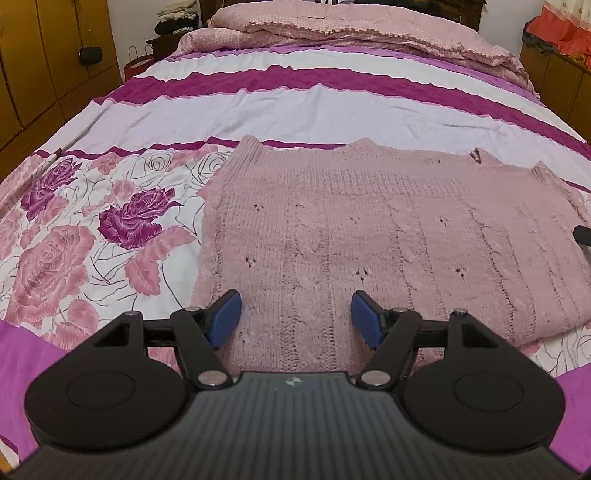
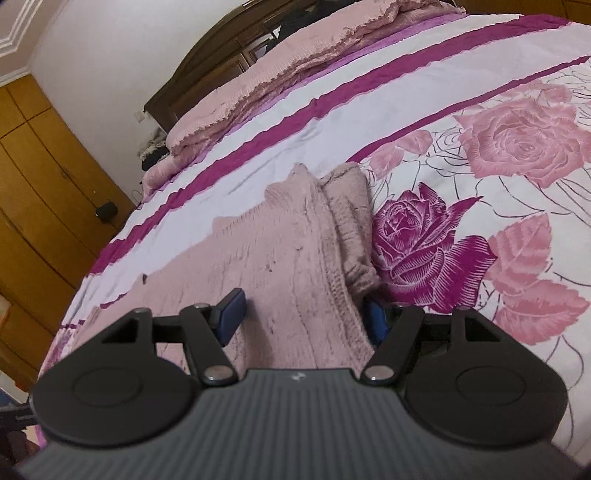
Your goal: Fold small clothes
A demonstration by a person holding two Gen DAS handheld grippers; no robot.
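Note:
A pink knitted sweater (image 1: 369, 229) lies flat on the bed, its sleeves folded in. My left gripper (image 1: 295, 317) is open and empty, just above the sweater's near hem. In the right wrist view the sweater (image 2: 295, 266) shows its right edge and a folded sleeve (image 2: 351, 214). My right gripper (image 2: 306, 317) is open, with the sweater's right edge between its blue pads (image 2: 232, 314); the right pad is partly hidden under the knit. A small part of the right gripper (image 1: 583, 236) shows at the right edge of the left wrist view.
The bed carries a floral and purple-striped sheet (image 1: 110, 229) and a rolled pink quilt (image 1: 351, 29) at the head. Wooden wardrobes (image 1: 37, 74) stand on the left. A wooden headboard (image 2: 207, 70) is at the far end.

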